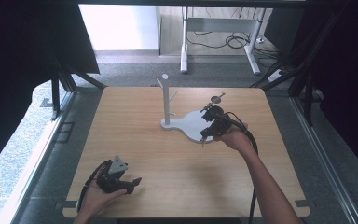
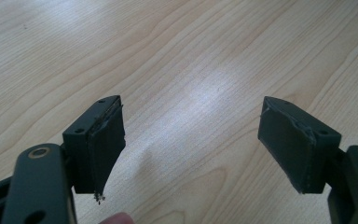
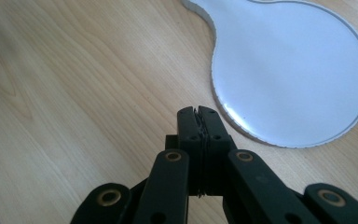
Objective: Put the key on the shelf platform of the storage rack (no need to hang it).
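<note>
At the centre right of the high view, the right gripper [image 1: 204, 139] hangs over the near edge of the flat white plastic stand base [image 1: 191, 125], which lies on the light wooden table [image 1: 177, 158] and carries a thin white post with short pegs [image 1: 167, 100]. In the right gripper view its 2 jaws are pressed together with nothing between them, tips just beside the base's rounded rim [image 3: 289, 70]. The left gripper [image 1: 131, 183] sits at the lower left, its jaws spread wide over bare wood [image 2: 191, 119].
</note>
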`<state>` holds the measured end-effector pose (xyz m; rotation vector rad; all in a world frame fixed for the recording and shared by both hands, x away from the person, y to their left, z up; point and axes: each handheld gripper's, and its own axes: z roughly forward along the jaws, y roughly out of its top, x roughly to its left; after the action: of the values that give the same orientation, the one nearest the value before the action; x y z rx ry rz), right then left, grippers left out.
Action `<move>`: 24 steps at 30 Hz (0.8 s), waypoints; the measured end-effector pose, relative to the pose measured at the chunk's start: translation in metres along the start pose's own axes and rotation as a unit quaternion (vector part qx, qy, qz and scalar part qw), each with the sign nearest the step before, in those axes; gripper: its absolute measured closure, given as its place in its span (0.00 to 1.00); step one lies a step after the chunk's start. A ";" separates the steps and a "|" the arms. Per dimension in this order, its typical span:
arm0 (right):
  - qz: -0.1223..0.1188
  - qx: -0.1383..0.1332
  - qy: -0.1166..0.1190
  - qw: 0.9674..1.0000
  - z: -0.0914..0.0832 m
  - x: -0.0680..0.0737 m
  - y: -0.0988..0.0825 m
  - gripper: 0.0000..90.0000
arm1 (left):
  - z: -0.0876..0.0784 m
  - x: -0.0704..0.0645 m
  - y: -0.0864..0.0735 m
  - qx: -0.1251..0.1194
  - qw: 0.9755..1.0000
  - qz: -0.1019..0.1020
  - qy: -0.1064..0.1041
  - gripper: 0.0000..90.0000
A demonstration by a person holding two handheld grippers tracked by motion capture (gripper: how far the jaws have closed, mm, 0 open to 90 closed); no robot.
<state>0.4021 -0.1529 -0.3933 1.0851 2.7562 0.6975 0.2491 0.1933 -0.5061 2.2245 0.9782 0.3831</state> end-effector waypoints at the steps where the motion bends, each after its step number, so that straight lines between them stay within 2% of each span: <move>1: 0.004 0.001 -0.001 1.000 0.000 -0.004 0.002 1.00 | 0.000 0.000 0.000 0.000 1.000 0.000 0.000 0.26; 9: 0.016 0.002 -0.004 1.000 0.004 -0.016 0.006 1.00 | 0.000 0.001 0.000 0.001 1.000 -0.001 0.001 0.26; 16: 0.042 0.017 -0.006 0.999 0.010 -0.032 0.010 1.00 | 0.000 0.002 -0.001 0.001 1.000 -0.002 0.001 0.26; 24: 0.057 0.016 -0.010 0.998 0.015 -0.042 0.012 1.00 | 0.001 0.002 -0.001 0.002 1.000 -0.001 0.001 0.26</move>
<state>0.4444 -0.1673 -0.4039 1.2579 2.7162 0.6533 0.2505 0.1951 -0.5075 2.2270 0.9843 0.3821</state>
